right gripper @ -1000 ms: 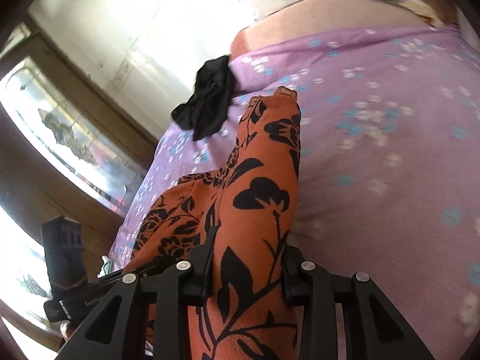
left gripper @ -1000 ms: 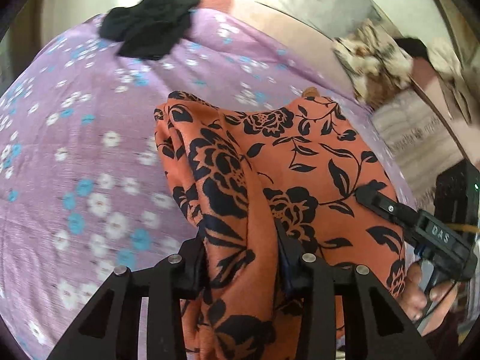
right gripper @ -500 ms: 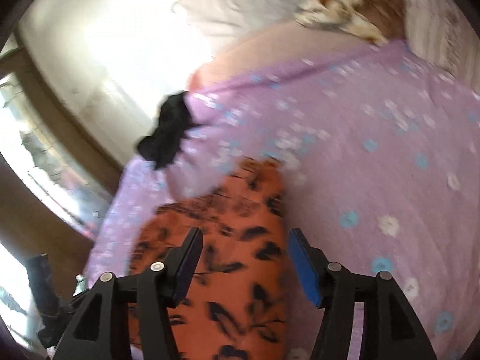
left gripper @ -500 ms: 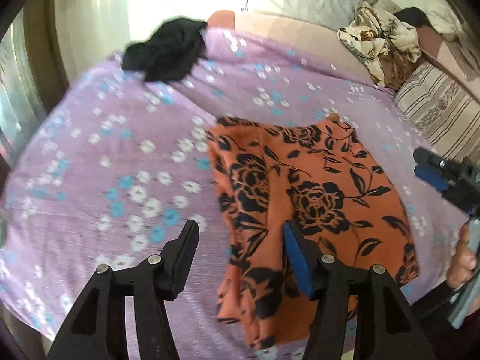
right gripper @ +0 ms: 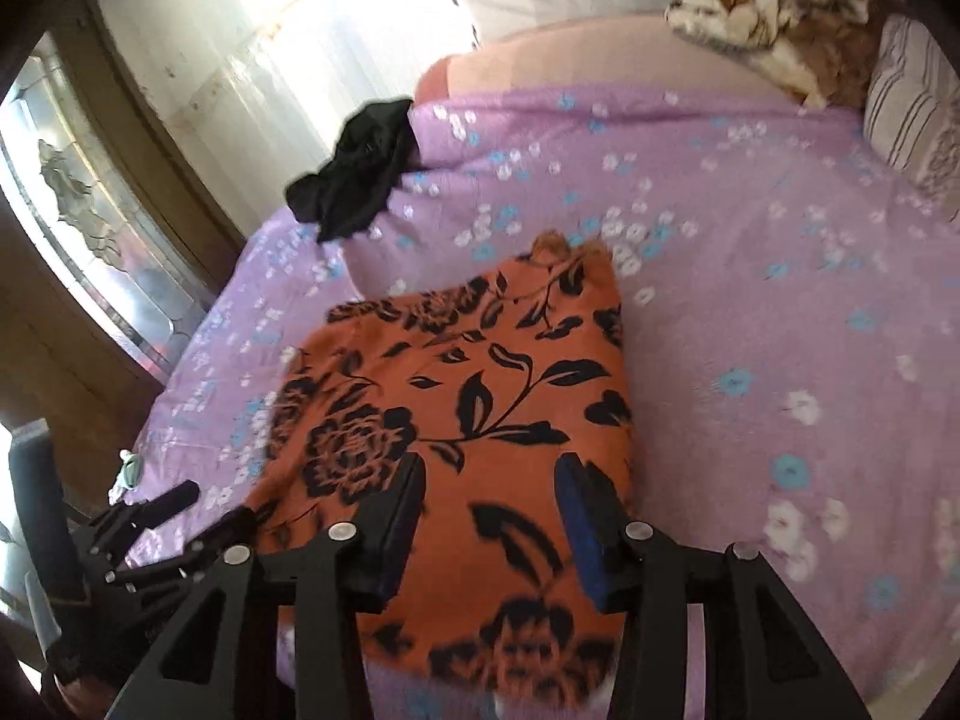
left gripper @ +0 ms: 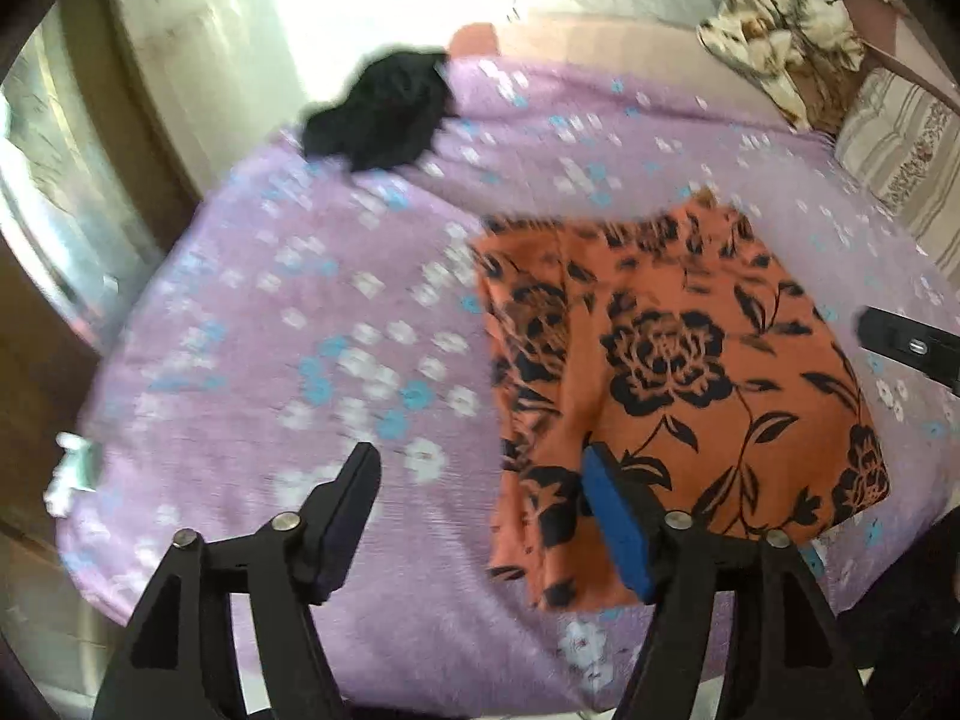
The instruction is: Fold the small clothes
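An orange garment with black flowers [left gripper: 672,360] lies flat and folded on the purple flowered bedspread [left gripper: 270,330]; it also shows in the right wrist view [right gripper: 468,396]. My left gripper [left gripper: 480,480] is open and empty, above the garment's near left edge. My right gripper [right gripper: 489,504] is open and empty, above the garment's near right part. The right gripper's tip [left gripper: 900,348] shows at the right edge of the left wrist view. The left gripper [right gripper: 150,522] shows at lower left of the right wrist view.
A black garment [left gripper: 384,114] lies crumpled at the bed's far left corner. A patterned cloth heap [left gripper: 780,18] and a striped pillow [left gripper: 900,150] lie at the far right. A wooden cabinet with glass [right gripper: 72,228] stands left of the bed.
Both grippers opened and let go of the orange garment, then pulled back and up. The garment now lies flat on the bed.
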The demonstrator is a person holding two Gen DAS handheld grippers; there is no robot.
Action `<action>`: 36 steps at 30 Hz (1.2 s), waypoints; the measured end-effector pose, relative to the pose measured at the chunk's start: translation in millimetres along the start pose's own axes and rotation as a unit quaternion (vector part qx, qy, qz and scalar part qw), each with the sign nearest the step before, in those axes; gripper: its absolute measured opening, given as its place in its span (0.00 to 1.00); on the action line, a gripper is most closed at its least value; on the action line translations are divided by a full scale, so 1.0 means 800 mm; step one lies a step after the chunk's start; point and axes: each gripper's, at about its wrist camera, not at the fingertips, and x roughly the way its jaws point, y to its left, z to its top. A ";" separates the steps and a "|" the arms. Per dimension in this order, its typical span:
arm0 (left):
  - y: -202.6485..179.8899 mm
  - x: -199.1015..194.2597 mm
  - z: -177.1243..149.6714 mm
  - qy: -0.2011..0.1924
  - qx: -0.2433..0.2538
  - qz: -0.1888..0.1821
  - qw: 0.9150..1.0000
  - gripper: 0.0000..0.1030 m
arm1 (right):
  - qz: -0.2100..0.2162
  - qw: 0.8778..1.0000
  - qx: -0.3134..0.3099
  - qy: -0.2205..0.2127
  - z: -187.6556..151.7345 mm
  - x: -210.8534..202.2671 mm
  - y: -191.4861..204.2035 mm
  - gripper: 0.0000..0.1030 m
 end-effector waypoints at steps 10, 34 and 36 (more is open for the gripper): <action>-0.002 -0.141 0.027 -0.113 -0.014 0.038 0.993 0.92 | -0.027 0.994 -0.061 -0.088 0.002 -0.141 0.054 0.61; 0.023 -0.274 0.035 -0.214 -0.075 0.059 0.972 0.95 | -0.078 0.980 -0.097 -0.154 -0.002 -0.229 0.110 0.66; 0.024 -0.274 0.034 -0.213 -0.078 0.059 0.972 0.95 | -0.079 0.981 -0.095 -0.151 -0.001 -0.226 0.110 0.66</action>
